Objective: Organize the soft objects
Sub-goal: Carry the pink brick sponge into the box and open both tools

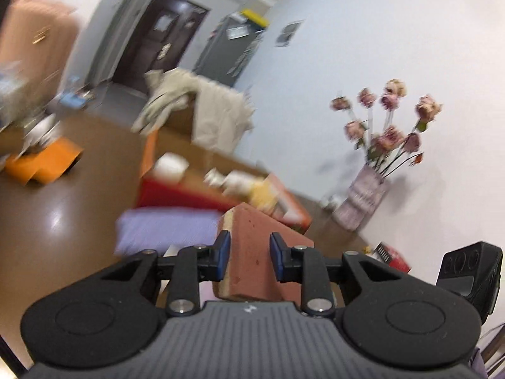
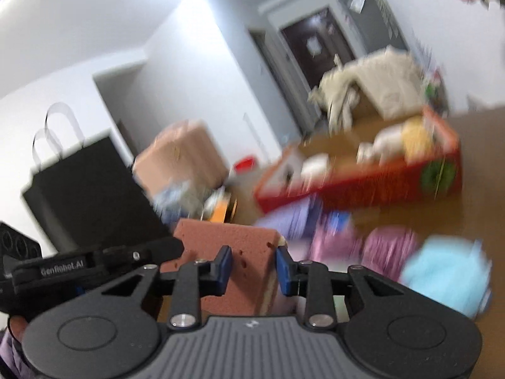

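Note:
My left gripper (image 1: 249, 252) is shut on a red-brown sponge block (image 1: 252, 227) with a cream underside, its blue pads pressing both sides. My right gripper (image 2: 253, 265) is shut on a similar red-brown sponge (image 2: 227, 237). Both blocks are lifted above the brown floor. Beyond them stands a red open box (image 1: 176, 194) (image 2: 347, 186) holding white and yellow soft items. A purple cloth (image 1: 164, 230) (image 2: 290, 218) lies in front of the box. Pink cloths (image 2: 388, 249) and a light blue cloth (image 2: 448, 274) lie on the floor to the right. Everything is motion-blurred.
A vase of dried roses (image 1: 363, 199) stands by the white wall at right. A beige cloth (image 1: 217, 110) drapes over a cardboard box behind the red box. An orange box (image 1: 41, 164), a pink suitcase (image 2: 183, 154) and a black bag (image 2: 88, 183) stand at left.

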`<state>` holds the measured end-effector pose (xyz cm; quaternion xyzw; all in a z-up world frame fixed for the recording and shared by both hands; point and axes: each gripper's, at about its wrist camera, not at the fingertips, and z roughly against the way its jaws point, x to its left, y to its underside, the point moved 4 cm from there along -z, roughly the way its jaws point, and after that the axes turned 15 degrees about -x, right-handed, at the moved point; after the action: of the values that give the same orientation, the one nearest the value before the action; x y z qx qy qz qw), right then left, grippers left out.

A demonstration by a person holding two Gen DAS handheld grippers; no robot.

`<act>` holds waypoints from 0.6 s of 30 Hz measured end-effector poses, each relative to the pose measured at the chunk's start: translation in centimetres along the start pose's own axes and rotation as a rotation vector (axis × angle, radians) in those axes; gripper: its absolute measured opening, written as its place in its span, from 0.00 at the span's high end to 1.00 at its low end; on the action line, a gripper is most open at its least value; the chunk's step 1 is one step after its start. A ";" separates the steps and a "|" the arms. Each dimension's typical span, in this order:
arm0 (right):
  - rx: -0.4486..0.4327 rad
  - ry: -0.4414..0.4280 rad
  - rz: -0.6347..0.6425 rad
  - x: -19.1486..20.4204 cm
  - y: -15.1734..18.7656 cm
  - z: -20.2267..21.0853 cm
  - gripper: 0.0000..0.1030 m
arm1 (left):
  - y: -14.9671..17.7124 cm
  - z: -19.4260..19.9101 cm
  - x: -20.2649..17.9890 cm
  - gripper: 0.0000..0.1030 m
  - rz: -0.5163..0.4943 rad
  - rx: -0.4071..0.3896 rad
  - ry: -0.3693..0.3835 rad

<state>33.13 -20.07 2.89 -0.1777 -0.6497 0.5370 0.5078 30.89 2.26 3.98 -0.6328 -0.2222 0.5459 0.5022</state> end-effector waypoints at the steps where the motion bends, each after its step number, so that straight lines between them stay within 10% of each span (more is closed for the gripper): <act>1: -0.016 0.010 0.009 -0.9 -2.0 -0.8 0.72 | -1.1 -2.0 -0.8 0.74 -0.020 -0.006 0.019; 11: 0.061 0.280 -0.018 -15.4 -10.0 -11.9 0.72 | -0.6 -25.2 -1.4 0.74 0.134 0.177 -0.020; 18: 0.202 0.438 0.156 -18.5 -7.9 -15.5 0.70 | 5.0 -29.4 -0.6 0.73 0.084 0.353 -0.040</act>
<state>56.57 -29.24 -0.23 -0.2876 -0.4514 0.5854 0.6089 56.28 -11.75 -3.10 -0.5324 -0.1064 0.6093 0.5779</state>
